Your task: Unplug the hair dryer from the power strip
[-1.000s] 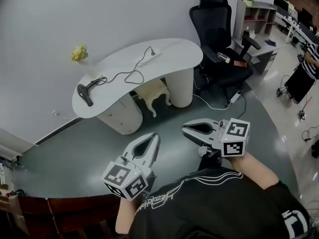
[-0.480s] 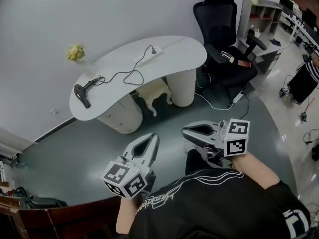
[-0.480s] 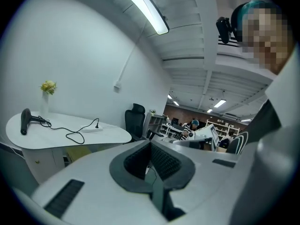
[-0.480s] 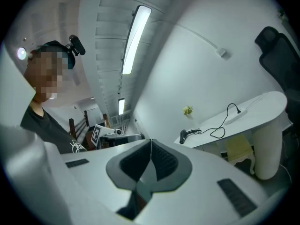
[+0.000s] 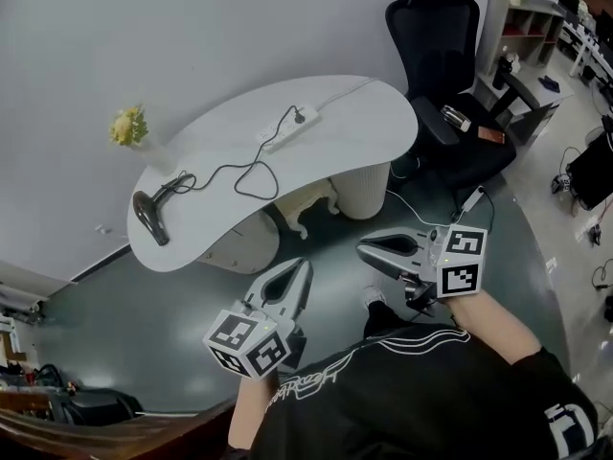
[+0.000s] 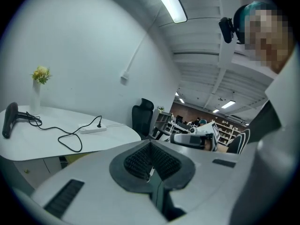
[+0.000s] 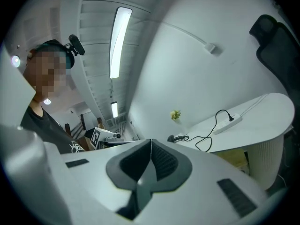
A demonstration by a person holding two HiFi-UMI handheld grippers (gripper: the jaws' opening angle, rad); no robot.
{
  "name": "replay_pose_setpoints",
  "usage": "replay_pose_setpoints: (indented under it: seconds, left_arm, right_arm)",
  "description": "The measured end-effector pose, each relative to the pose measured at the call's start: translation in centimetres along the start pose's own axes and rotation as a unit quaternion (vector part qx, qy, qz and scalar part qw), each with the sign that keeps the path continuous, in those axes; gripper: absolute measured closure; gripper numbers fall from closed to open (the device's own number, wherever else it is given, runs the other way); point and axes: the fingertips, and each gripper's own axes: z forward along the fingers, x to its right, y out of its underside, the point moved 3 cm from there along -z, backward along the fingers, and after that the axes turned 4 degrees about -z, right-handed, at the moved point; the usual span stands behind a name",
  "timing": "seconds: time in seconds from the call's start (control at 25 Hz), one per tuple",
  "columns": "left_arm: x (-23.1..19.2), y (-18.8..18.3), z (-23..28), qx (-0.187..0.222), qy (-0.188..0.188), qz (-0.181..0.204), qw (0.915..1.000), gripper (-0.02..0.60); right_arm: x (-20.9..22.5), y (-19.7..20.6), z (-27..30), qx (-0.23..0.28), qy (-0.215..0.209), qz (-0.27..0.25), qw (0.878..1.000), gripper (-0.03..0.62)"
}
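A dark hair dryer lies at the left end of the white curved table. Its black cord loops across the top to a plug seated in the white power strip. The left gripper view shows the dryer and the strip; the right gripper view shows the strip. My left gripper and right gripper are both shut and empty, held in front of my chest well short of the table.
A black office chair stands right of the table with a small phone on its seat. A vase of yellow flowers sits at the table's back left. A cream stool stands under the table. White shelves are at the far right.
The table has drawn nearer and lower in the head view as I moved toward it. Both grippers stayed shut at about the same spot in front of me.
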Motion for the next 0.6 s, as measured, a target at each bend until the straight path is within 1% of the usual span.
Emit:
replay_pose_setpoints:
  seconds: [0.2, 0.32, 0.48, 0.6]
  left_arm:
    - [-4.8, -3.6, 6.7, -0.008, -0.015, -0.003, 0.9998, 0.578]
    - [-7.3, -5.5, 10.1, -0.014, -0.039, 0.001, 0.9991, 0.578]
    - [-9.6, -7.1, 12.6, -0.020, -0.060, 0.011, 0.9979, 0.578]
    - [-11.4, -7.6, 13.4, -0.029, -0.080, 0.027, 0.9960, 0.578]
  right_arm:
    - [8.2, -3.7, 2.2, -0.008, -0.007, 0.007, 1.000, 0.597]
    - [12.4, -5.9, 3.1, -0.008, -0.002, 0.008, 1.000, 0.597]
    - [15.9, -8.0, 4.2, -0.009, -0.005, 0.006, 1.000, 0.597]
    - [17.7, -8.9, 5.1, -0.011, -0.005, 0.002, 1.000, 0.597]
